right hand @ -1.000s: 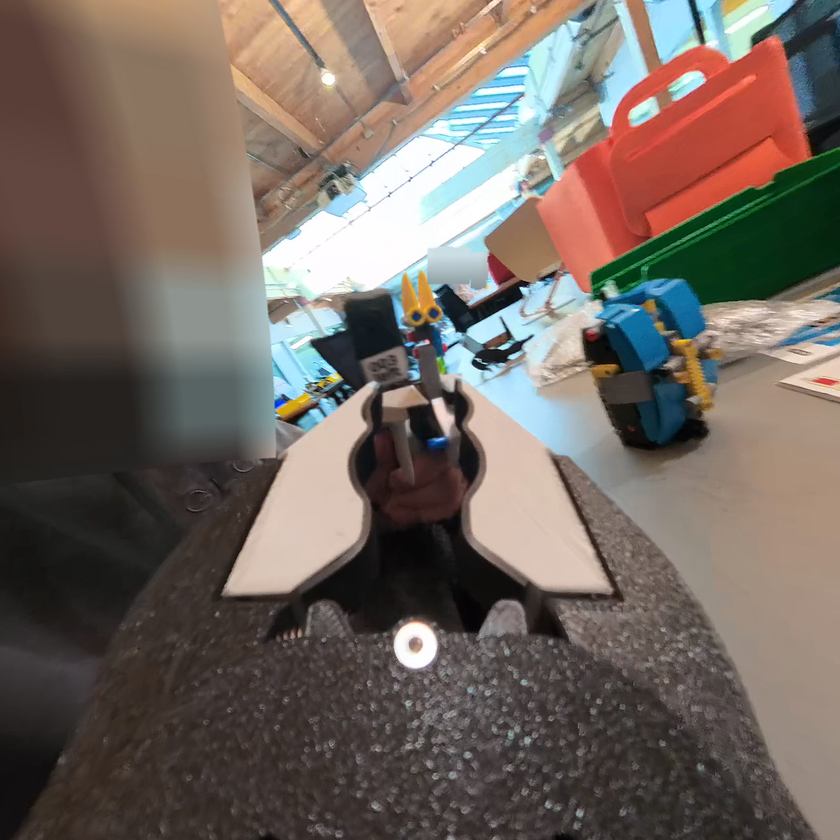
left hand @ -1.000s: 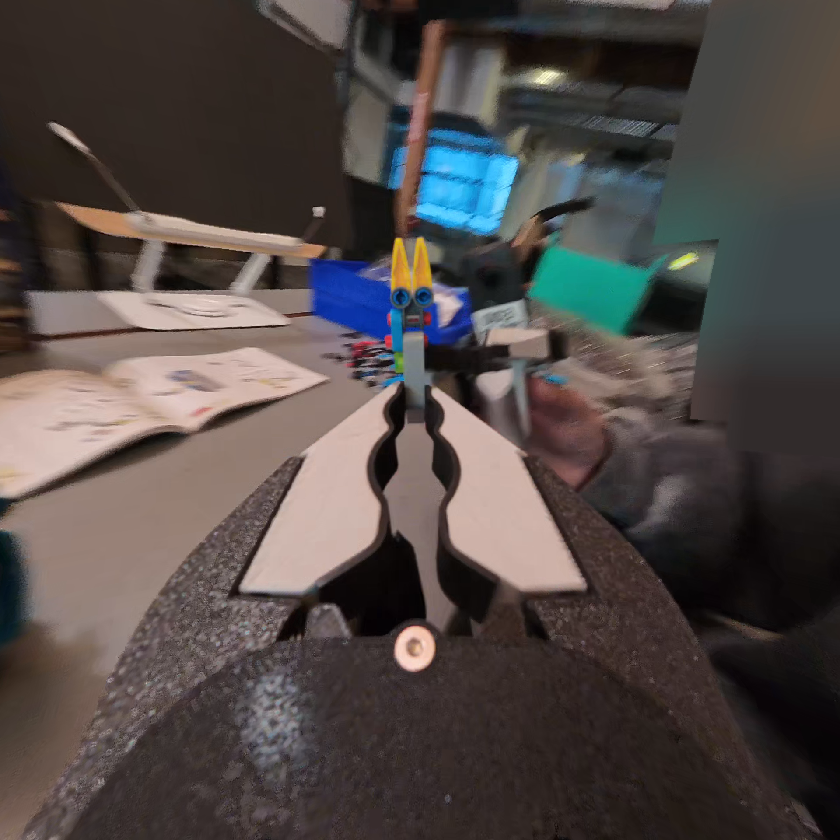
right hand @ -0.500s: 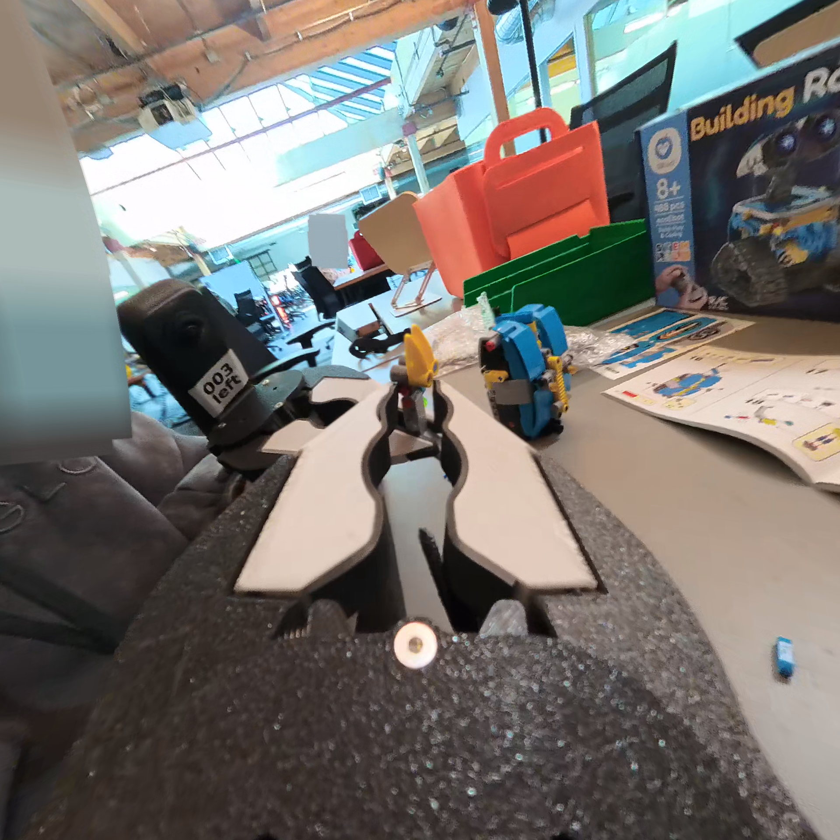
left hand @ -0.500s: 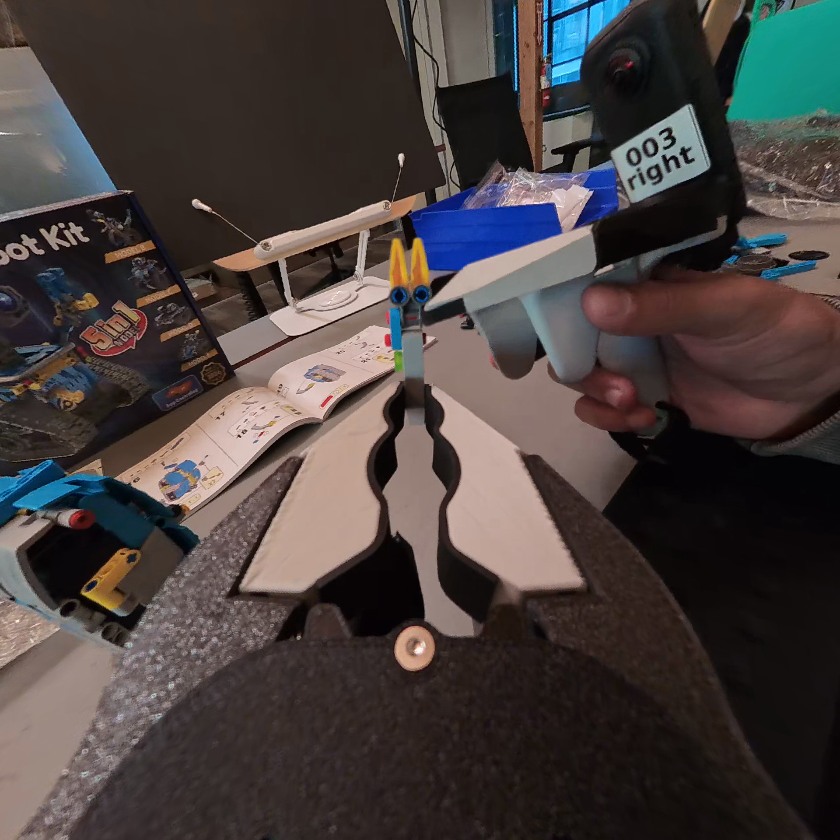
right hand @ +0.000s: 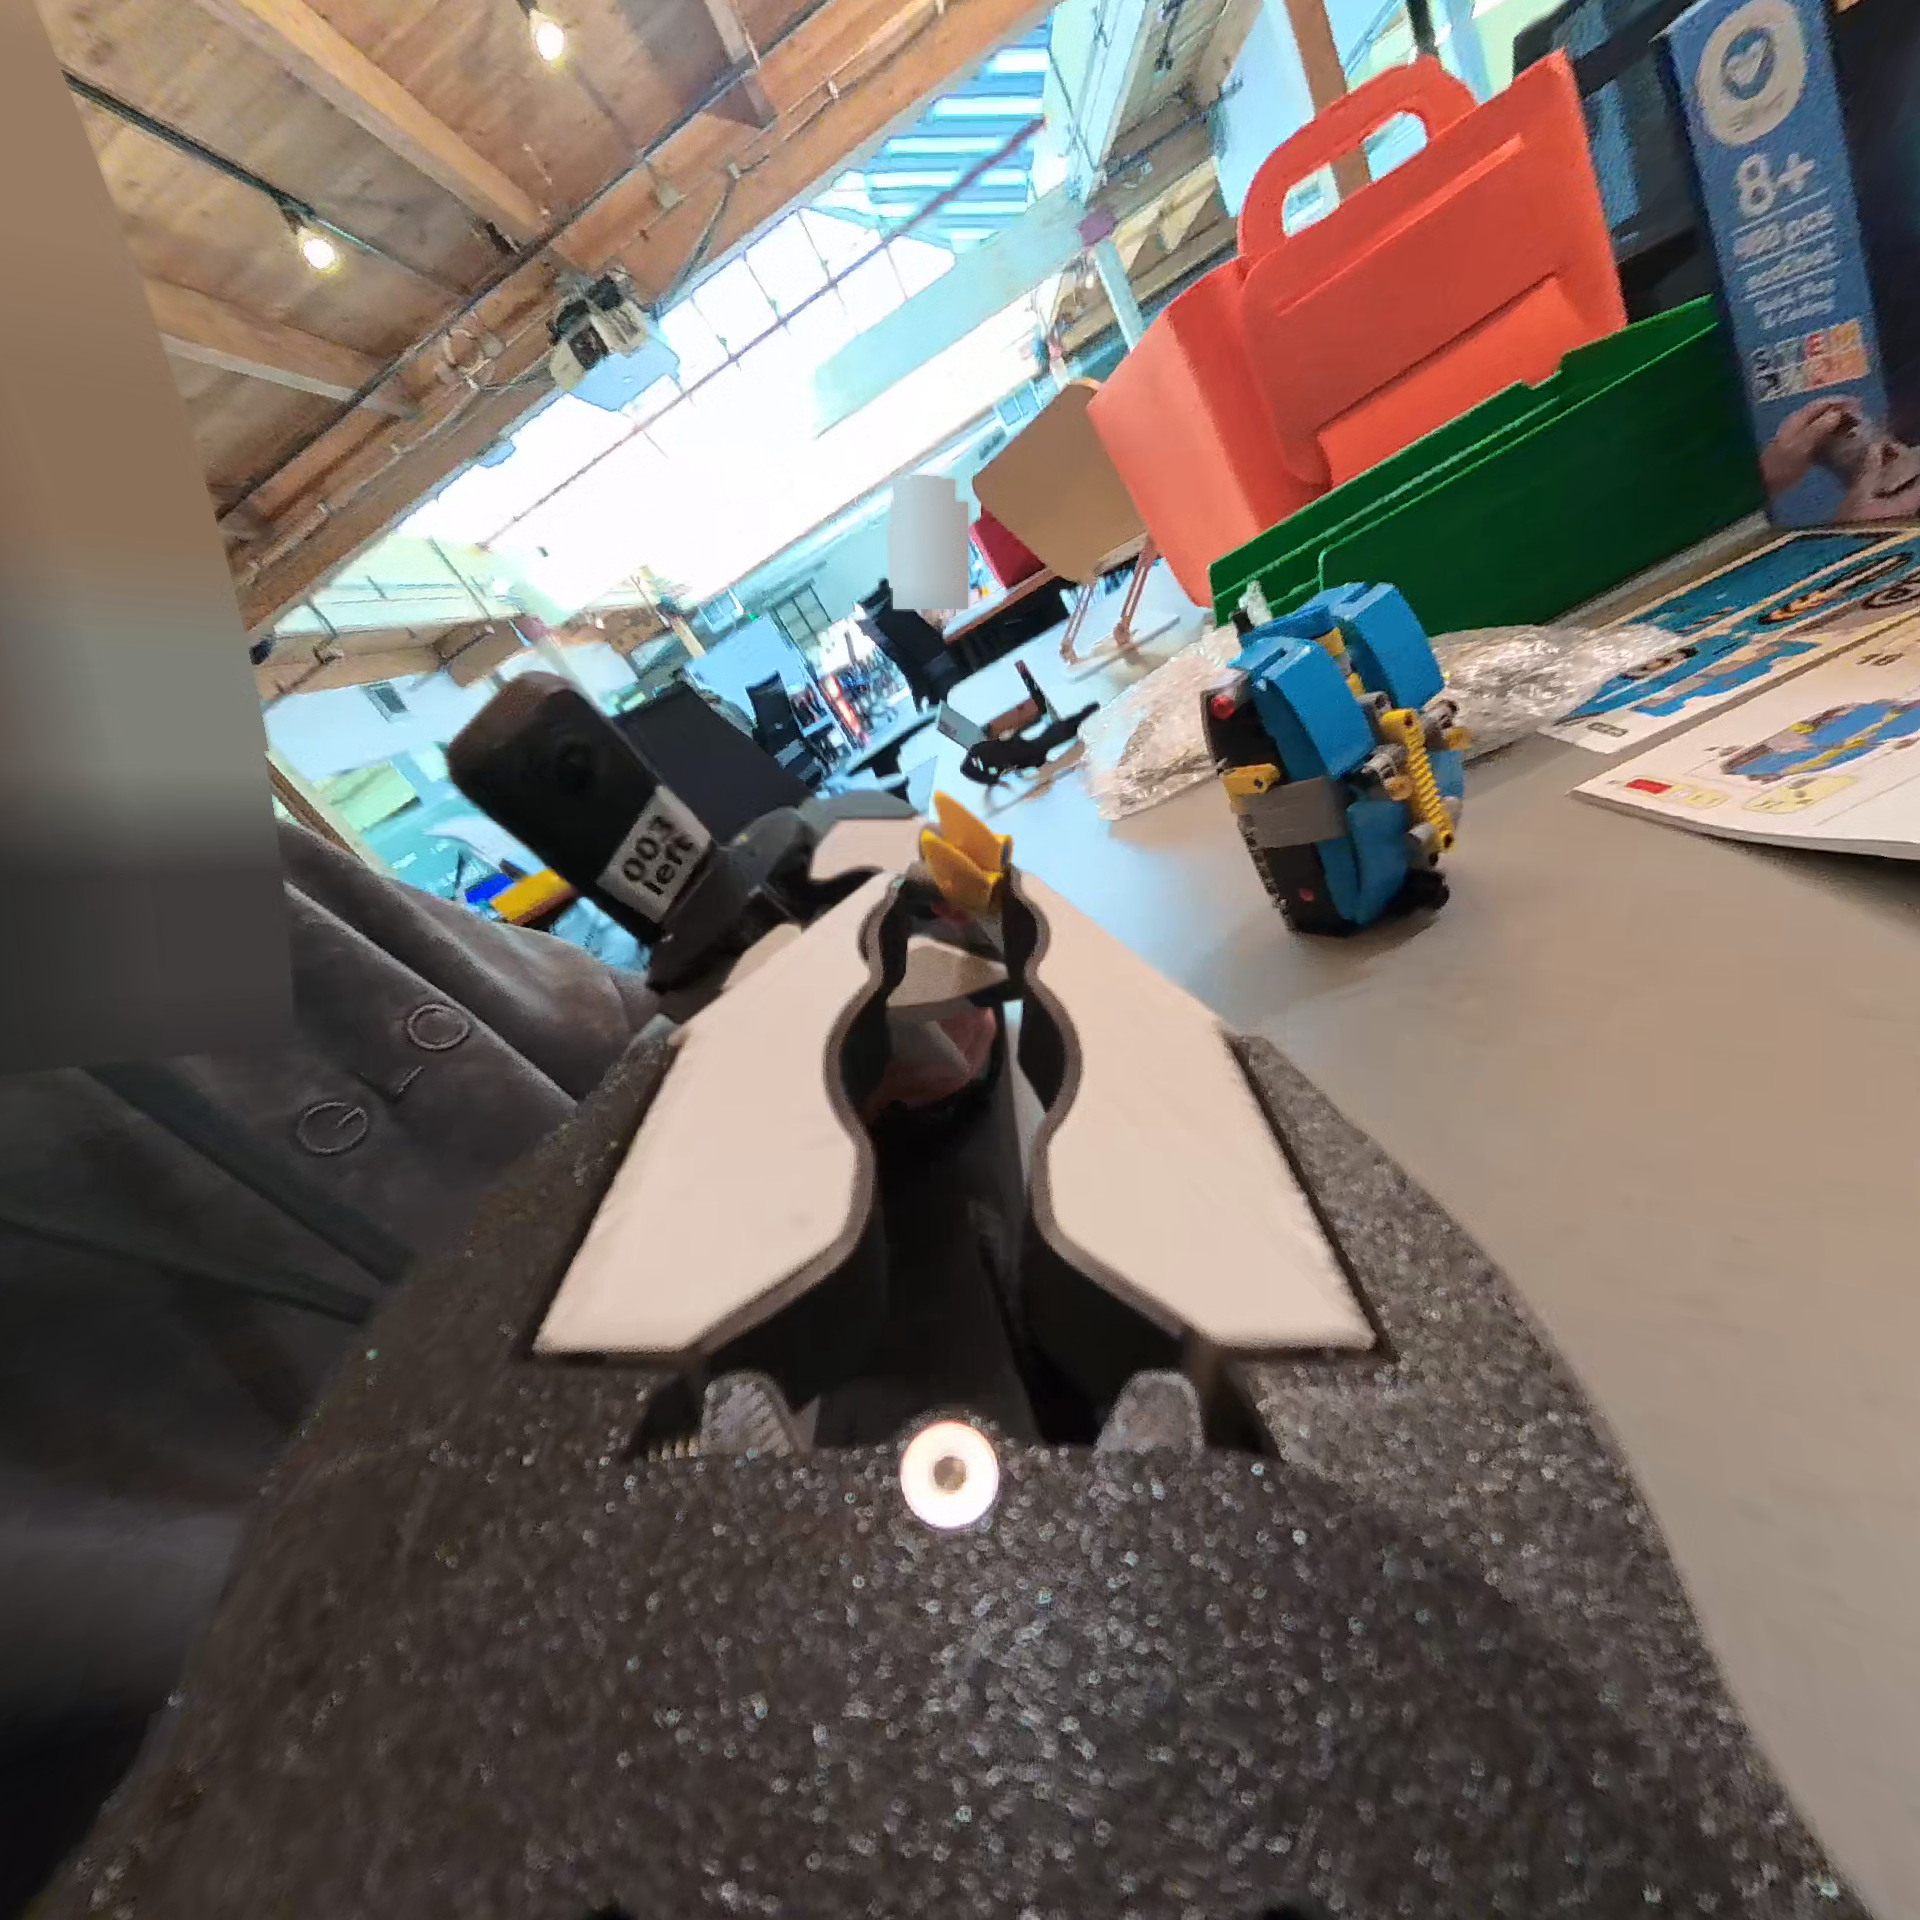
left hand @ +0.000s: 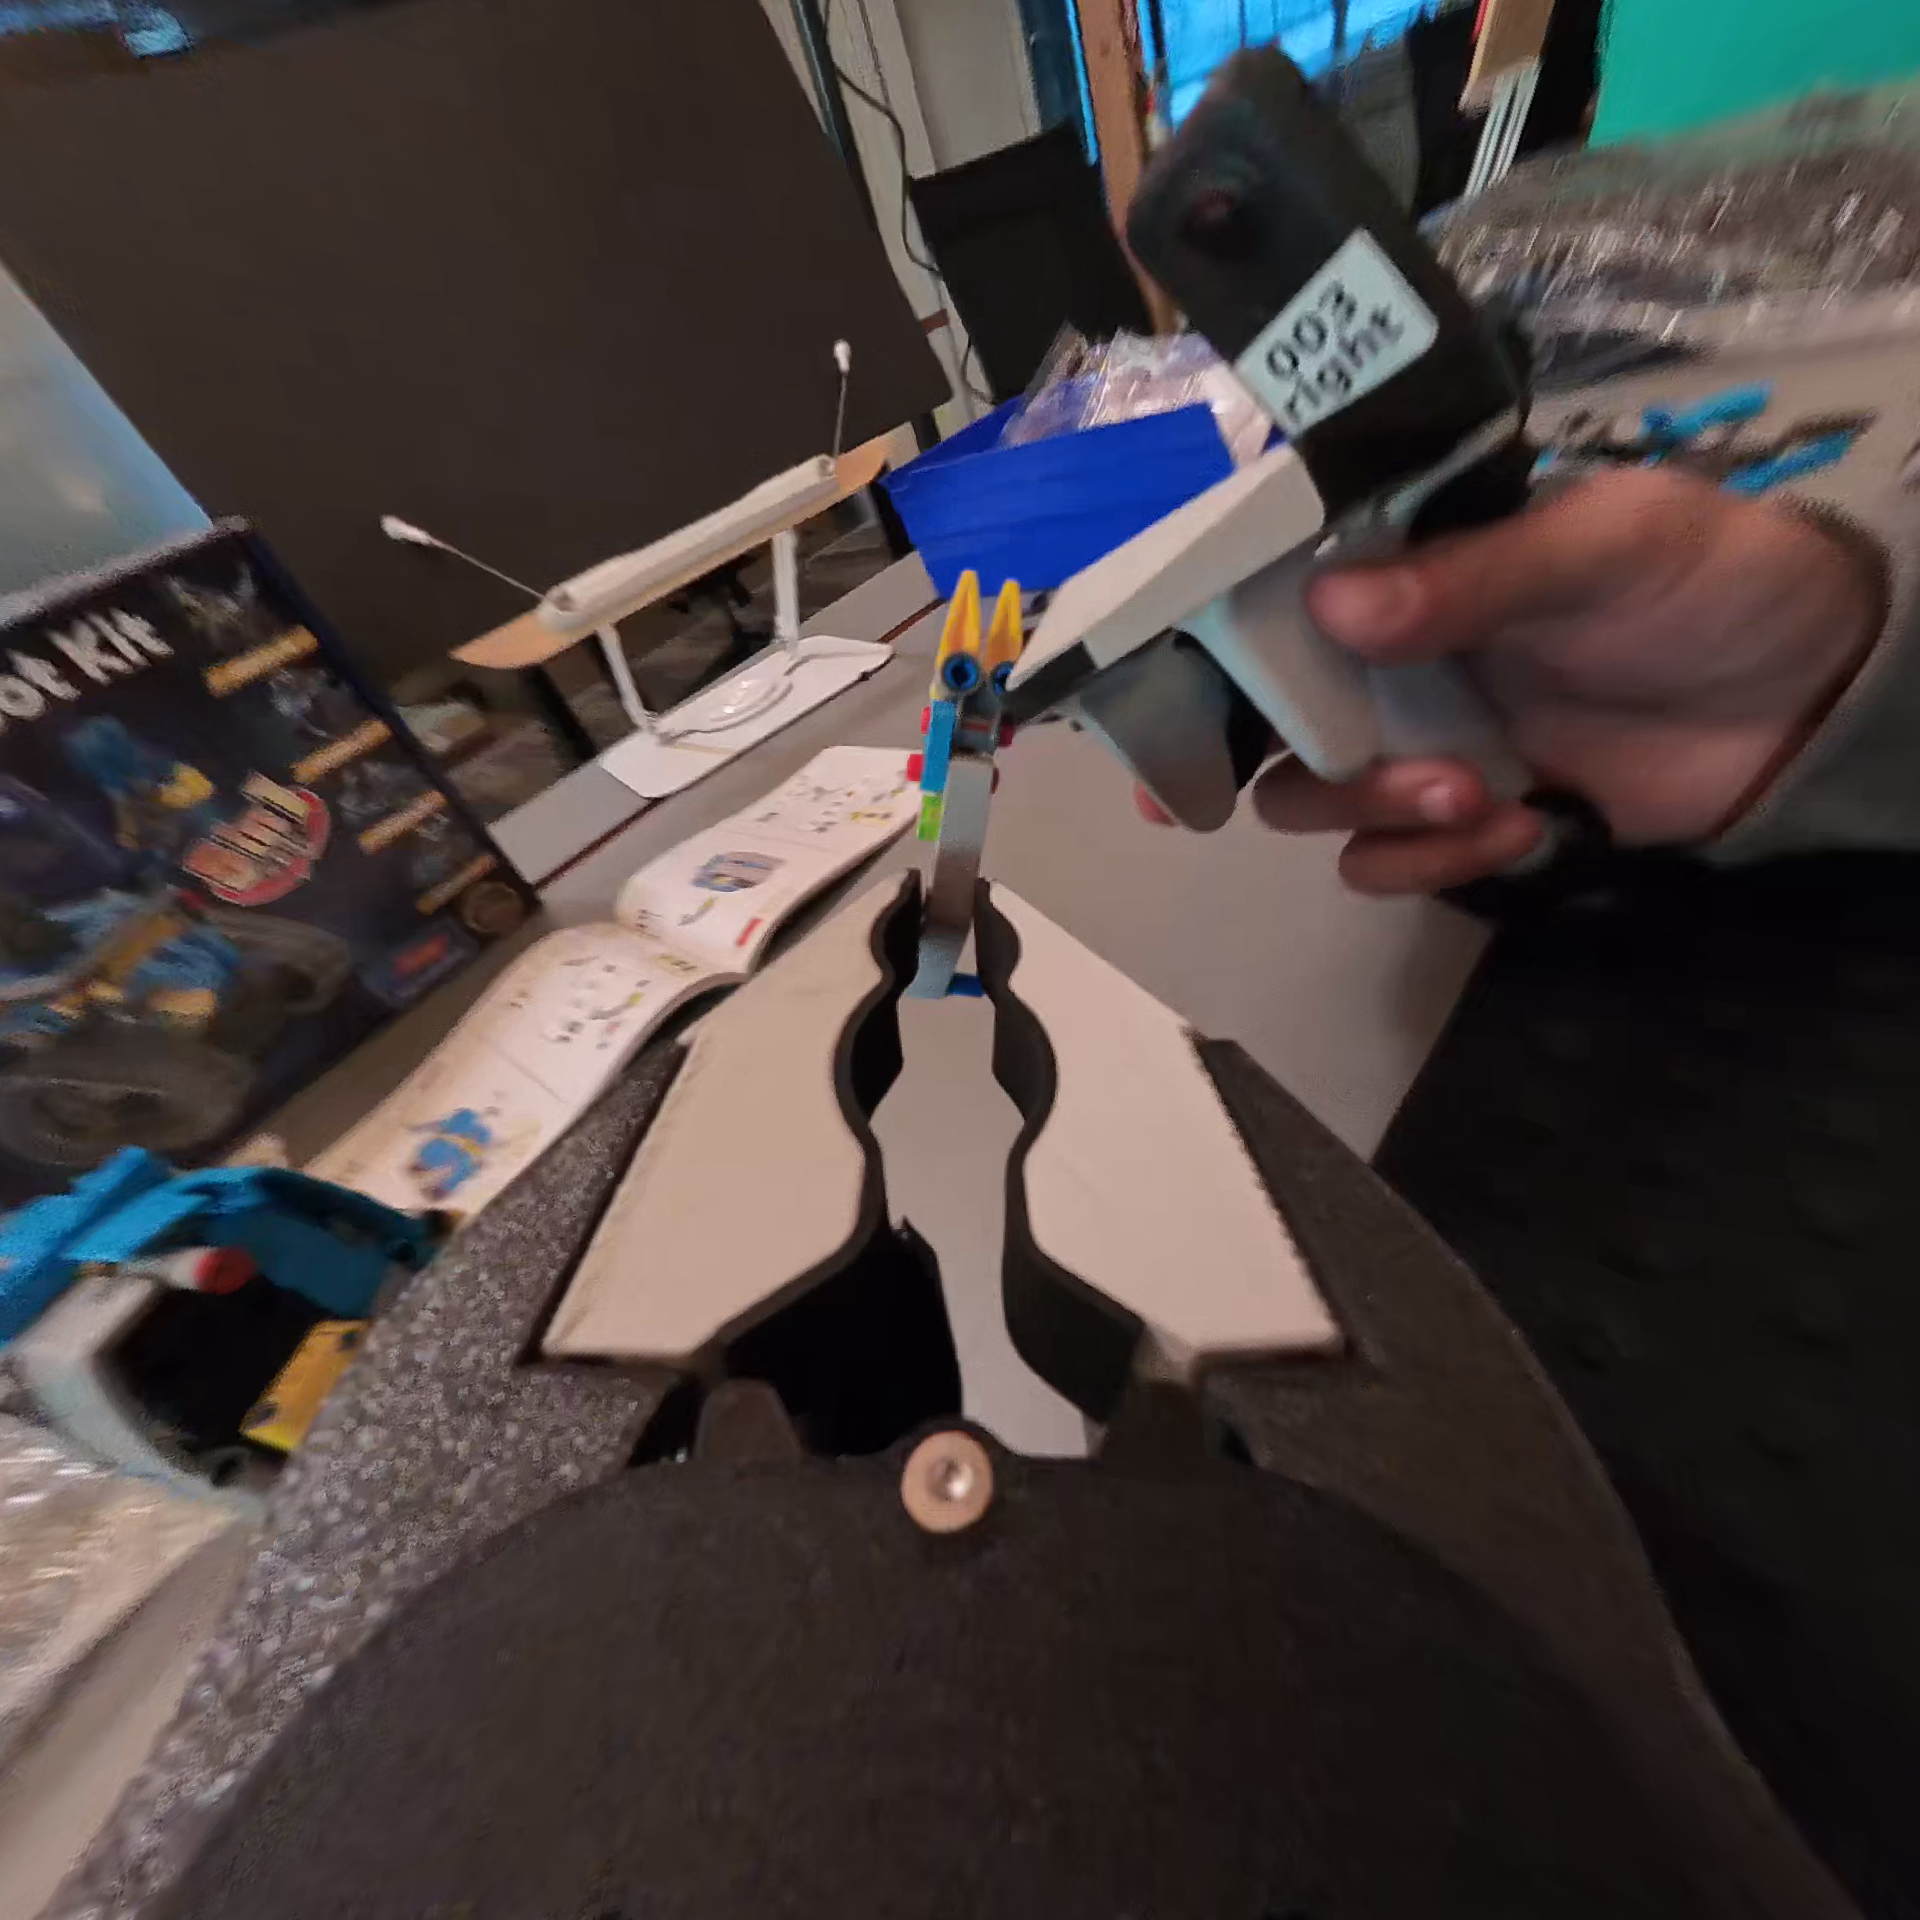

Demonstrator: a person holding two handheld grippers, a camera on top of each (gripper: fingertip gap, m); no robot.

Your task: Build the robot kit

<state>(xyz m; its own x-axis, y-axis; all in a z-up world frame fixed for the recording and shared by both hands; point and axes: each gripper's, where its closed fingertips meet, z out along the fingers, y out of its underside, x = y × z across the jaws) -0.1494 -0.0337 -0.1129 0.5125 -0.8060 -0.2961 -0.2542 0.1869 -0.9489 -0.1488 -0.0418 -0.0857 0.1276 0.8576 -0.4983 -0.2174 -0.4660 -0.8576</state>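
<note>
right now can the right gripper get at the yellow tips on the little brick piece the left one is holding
Probably yes. The left gripper is shut on the brick piece, gripping only its grey lower end. The yellow tips stand clear above, and the right gripper already has them at its fingertips, nothing between.

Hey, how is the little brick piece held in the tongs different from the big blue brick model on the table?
The small brick piece is slim and upright, held off the table; the blue brick model is bulky and rests on the grey table.

The small piece is topped by two yellow spikes and gripped by the left tongs; the model touches neither tongs.

Both are built of blue, grey and yellow bricks.
</note>
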